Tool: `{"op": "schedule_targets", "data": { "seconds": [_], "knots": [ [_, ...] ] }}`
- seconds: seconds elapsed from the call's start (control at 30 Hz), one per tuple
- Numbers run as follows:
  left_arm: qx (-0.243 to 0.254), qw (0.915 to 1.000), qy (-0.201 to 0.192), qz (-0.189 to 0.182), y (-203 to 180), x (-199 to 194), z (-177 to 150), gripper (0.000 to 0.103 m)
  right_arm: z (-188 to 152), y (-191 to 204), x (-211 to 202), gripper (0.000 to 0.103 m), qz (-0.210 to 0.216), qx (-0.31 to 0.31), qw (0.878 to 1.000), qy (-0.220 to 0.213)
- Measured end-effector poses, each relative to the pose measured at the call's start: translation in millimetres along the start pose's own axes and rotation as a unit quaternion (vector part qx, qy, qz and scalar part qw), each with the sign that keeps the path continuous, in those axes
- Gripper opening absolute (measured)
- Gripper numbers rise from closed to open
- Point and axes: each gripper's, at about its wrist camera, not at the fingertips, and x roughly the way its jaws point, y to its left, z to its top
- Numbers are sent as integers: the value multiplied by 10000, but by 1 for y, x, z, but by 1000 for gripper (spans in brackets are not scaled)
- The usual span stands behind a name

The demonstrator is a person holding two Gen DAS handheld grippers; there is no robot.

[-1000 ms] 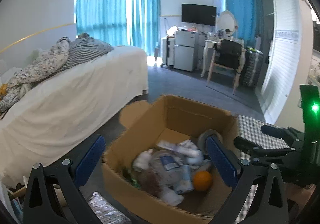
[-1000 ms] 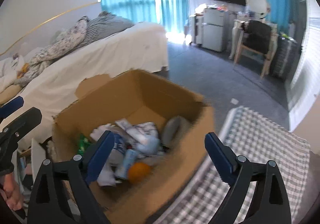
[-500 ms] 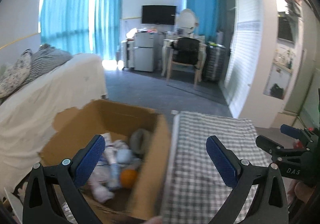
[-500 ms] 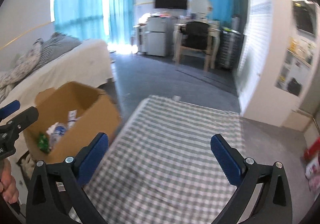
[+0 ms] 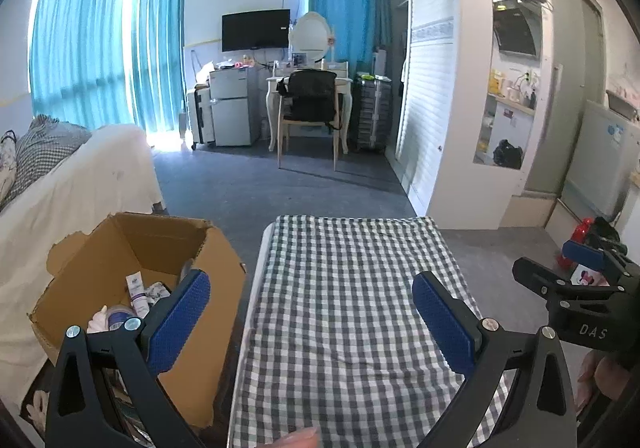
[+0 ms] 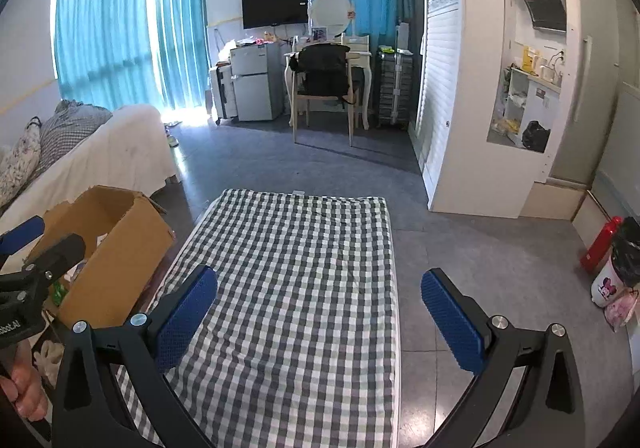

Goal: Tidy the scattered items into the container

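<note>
The open cardboard box [image 5: 208, 272] stands left of the checked table [image 5: 344, 288], and inside it lie a white tube [image 5: 135, 288], a bottle and other small items. My left gripper [image 5: 310, 306] hangs open over the table's near left part, nothing between its blue pads. The right gripper [image 6: 318, 306] is also open and empty above the checked cloth [image 6: 304, 248]. From the right wrist view the box [image 6: 116, 248] sits at the left, with the left gripper's fingers [image 6: 24, 236] in front of it. The right gripper's fingers [image 5: 584, 256] show at the right edge of the left wrist view.
A white-covered bed [image 5: 80, 184] runs along the left behind the box. Grey floor stretches to a chair and desk [image 5: 310, 104] and a small fridge [image 5: 230, 108] at the back. A red bottle [image 6: 602, 244] and bags stand on the floor at right.
Both grippers swung right, from above the box to above the checked table. The box slid to the left of both views. The right jaws widened slightly.
</note>
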Motion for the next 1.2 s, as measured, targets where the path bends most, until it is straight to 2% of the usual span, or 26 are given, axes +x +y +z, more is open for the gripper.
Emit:
{"op": "schedule_targets", "data": {
  "seconds": [0.33, 0.67, 1.2],
  "knots": [
    [-8, 9997, -98, 206, 0, -12, 1, 103, -8, 2, -9, 103, 18, 58, 10000, -7],
    [19, 9999, -105, 99, -3, -15, -2, 103, -12, 9, -10, 103, 20, -31, 10000, 34],
    [18, 9999, -59, 124, -6, -14, -4, 103, -12, 13, -14, 103, 44, -4, 10000, 8]
  ]
}}
